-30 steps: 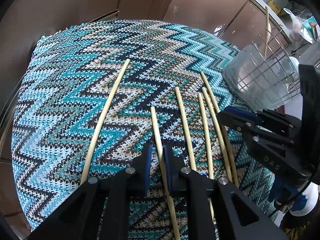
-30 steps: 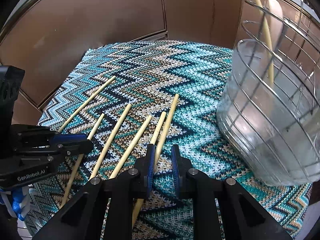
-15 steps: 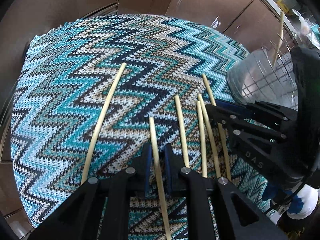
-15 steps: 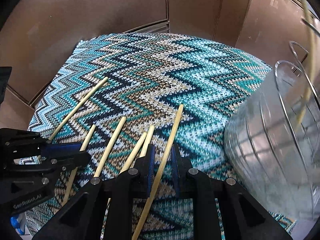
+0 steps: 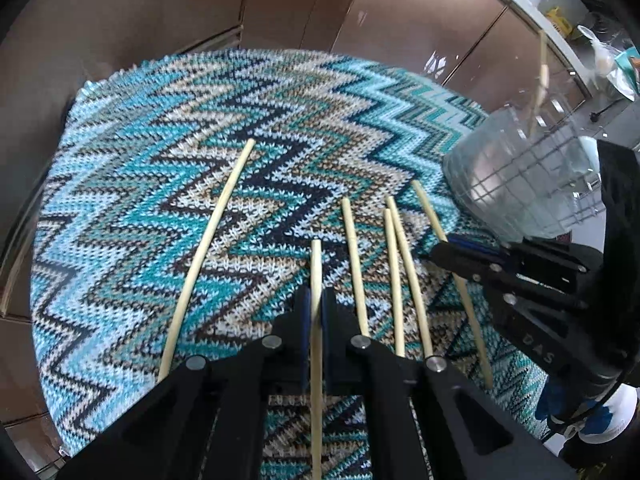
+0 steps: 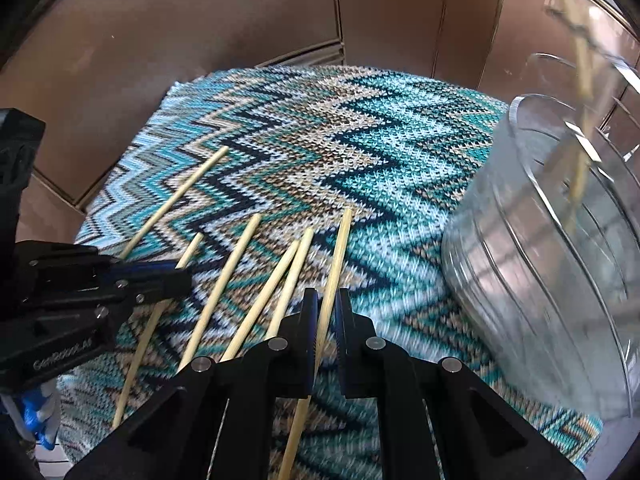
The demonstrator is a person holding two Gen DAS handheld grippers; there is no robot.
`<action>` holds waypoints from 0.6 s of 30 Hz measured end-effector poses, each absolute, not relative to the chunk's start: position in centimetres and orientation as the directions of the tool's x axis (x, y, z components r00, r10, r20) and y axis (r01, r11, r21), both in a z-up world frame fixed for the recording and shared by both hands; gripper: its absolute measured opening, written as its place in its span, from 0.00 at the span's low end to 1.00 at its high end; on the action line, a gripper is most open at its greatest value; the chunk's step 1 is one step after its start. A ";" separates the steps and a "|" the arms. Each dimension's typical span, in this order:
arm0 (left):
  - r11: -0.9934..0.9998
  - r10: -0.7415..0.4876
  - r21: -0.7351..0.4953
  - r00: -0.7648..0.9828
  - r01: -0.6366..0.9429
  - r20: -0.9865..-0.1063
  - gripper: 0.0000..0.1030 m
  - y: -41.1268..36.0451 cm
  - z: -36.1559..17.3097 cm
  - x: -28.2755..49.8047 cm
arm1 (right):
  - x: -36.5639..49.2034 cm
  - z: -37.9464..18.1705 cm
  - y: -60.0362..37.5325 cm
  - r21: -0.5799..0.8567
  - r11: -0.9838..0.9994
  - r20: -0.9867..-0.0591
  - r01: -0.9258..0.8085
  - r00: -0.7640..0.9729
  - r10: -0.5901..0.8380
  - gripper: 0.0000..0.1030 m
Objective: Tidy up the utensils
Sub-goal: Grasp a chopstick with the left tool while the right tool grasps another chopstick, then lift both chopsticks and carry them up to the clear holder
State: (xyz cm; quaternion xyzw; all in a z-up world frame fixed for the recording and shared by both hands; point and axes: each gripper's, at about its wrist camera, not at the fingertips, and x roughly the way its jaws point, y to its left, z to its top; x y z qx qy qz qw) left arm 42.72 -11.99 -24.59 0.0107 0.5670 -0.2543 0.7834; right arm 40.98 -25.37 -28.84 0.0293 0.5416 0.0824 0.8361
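Observation:
Several pale wooden chopsticks lie side by side on a blue zigzag knitted mat [image 5: 160, 160]. My left gripper [image 5: 316, 300] is closing on one chopstick [image 5: 316, 264], which runs straight between its blue pads. It also shows at the left of the right wrist view as the left gripper [image 6: 176, 276]. My right gripper [image 6: 326, 300] is closing on the rightmost chopstick [image 6: 338, 248], held between its pads. A clear round utensil holder [image 6: 540, 264] stands at the right with one chopstick [image 6: 580, 80] upright in it.
Brown cabinet panels [image 5: 380, 20] rise behind the mat. Other chopsticks lie loose between the two grippers [image 5: 394, 280], and one long chopstick [image 5: 208, 252] lies apart at the left. The two grippers stand close together.
Both pairs of jaws have narrowed onto their chopsticks. The left one's chopstick now lines up straight between the pads. The holder has slid toward the right edge in both views.

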 end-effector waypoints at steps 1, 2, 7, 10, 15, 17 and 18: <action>0.867 -0.398 -0.277 0.244 0.414 -0.884 0.04 -11.8 -24.1 42.3 | 40.4 -28.4 -25.3 0.144 0.983 -0.892 -0.115 0.415 0.180 0.05; 0.866 -0.407 -0.278 0.264 0.416 -0.874 0.04 -11.7 -23.5 41.8 | 39.6 -27.8 -25.3 0.150 0.981 -0.882 -0.124 0.431 0.189 0.05; 0.863 -0.439 -0.289 0.334 0.414 -0.834 0.04 -10.5 -21.3 39.0 | 36.0 -25.1 -25.4 0.168 0.974 -0.840 -0.149 0.496 0.221 0.05; 0.858 -0.468 -0.311 0.376 0.408 -0.799 0.04 -8.7 -19.8 37.0 | 33.5 -23.6 -25.2 0.182 0.967 -0.807 -0.177 0.535 0.250 0.05; 0.853 -0.501 -0.339 0.438 0.397 -0.747 0.04 -6.5 -17.1 33.3 | 28.4 -20.9 -24.9 0.197 0.958 -0.739 -0.210 0.611 0.286 0.05; 0.850 -0.509 -0.345 0.453 0.397 -0.732 0.04 -5.9 -16.3 31.9 | 26.2 -20.2 -24.8 0.197 0.957 -0.712 -0.213 0.640 0.289 0.05; 0.850 -0.510 -0.346 0.462 0.397 -0.725 0.04 -5.6 -15.9 31.1 | 25.6 -19.9 -24.7 0.203 0.955 -0.701 -0.215 0.649 0.295 0.05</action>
